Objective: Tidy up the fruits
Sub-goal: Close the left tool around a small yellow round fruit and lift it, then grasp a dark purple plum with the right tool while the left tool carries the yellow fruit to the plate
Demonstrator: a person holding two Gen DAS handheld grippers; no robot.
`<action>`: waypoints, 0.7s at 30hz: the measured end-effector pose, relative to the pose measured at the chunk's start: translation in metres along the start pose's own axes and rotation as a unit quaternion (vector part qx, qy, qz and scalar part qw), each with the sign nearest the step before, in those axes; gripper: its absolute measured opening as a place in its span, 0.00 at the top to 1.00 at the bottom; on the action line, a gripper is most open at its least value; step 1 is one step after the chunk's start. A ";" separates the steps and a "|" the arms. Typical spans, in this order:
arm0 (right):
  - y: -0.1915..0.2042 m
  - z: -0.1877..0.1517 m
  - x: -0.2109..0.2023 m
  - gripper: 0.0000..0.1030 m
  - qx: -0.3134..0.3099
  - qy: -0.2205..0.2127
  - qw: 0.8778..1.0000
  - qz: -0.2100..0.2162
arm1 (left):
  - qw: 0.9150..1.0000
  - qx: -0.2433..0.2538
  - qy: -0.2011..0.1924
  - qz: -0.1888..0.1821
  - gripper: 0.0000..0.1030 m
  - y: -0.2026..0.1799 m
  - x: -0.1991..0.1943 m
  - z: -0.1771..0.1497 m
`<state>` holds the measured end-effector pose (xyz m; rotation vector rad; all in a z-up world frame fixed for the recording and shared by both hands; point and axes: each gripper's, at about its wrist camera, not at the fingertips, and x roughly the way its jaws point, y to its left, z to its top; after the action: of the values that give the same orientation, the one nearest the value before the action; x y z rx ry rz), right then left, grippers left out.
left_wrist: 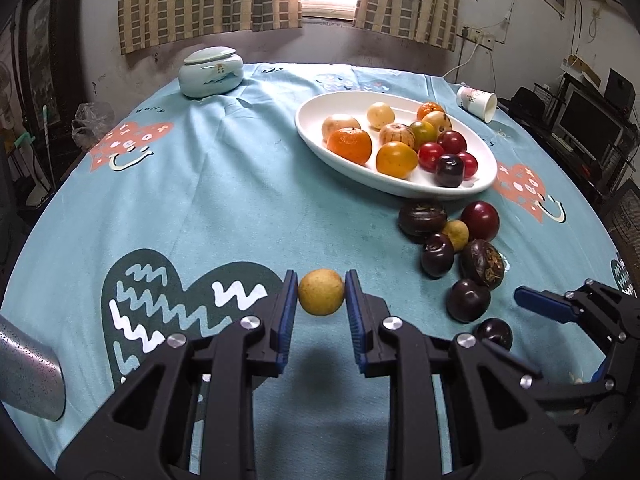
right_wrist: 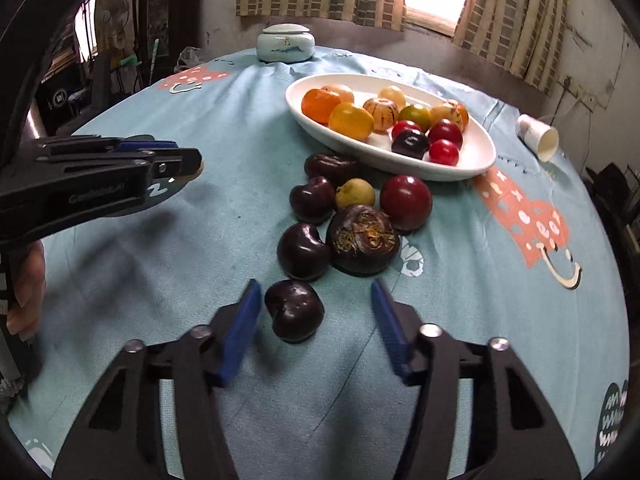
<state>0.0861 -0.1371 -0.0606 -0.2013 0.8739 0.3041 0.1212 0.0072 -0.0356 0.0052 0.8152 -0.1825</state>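
The left claw is clenched on a small yellow fruit, its blue pads pressing the fruit from both sides and holding it clear of the counter, whose top is covered by a light blue cloth printed with hearts and smiling faces.

Take the white oval plate as the landmark. It lies toward the far right of the counter and already carries a mix of fruit: oranges and yellow ones at its left end, pale striped ones in the middle, small red ones and a dark plum at its near end. Just in front of the plate's near rim, on the cloth, sits a loose cluster: a red plum, a small yellow-green fruit, a rough brown fruit with a dried crown and several dark plums. The held yellow fruit hangs well to the near left of the plate, apart from that cluster.

The right claw stands released at the cluster's near edge. The nearest dark plum lies between its blue pads, close to the left one, with a clear gap on the other side.

Beyond the plate's far left end stands a pale lidded ceramic jar. To the plate's right a white paper cup lies tipped on its side.
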 end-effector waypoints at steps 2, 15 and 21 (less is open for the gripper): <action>0.001 0.000 0.001 0.51 0.001 0.003 1.000 0.007 | 1.000 0.001 0.003 -0.001 0.76 -0.001 0.001 0.000; 0.007 -0.001 0.006 0.72 -0.002 0.019 0.999 0.050 | 0.999 0.017 0.035 0.005 0.76 -0.009 0.019 -0.006; -0.017 0.012 -0.019 0.72 0.042 -0.032 0.998 0.041 | 1.000 0.008 0.025 0.006 0.76 -0.010 0.014 0.012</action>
<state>0.0895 -0.1531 -0.0372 -0.0780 0.8304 0.3476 0.1373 -0.0052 -0.0370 0.0296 0.8630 -0.1788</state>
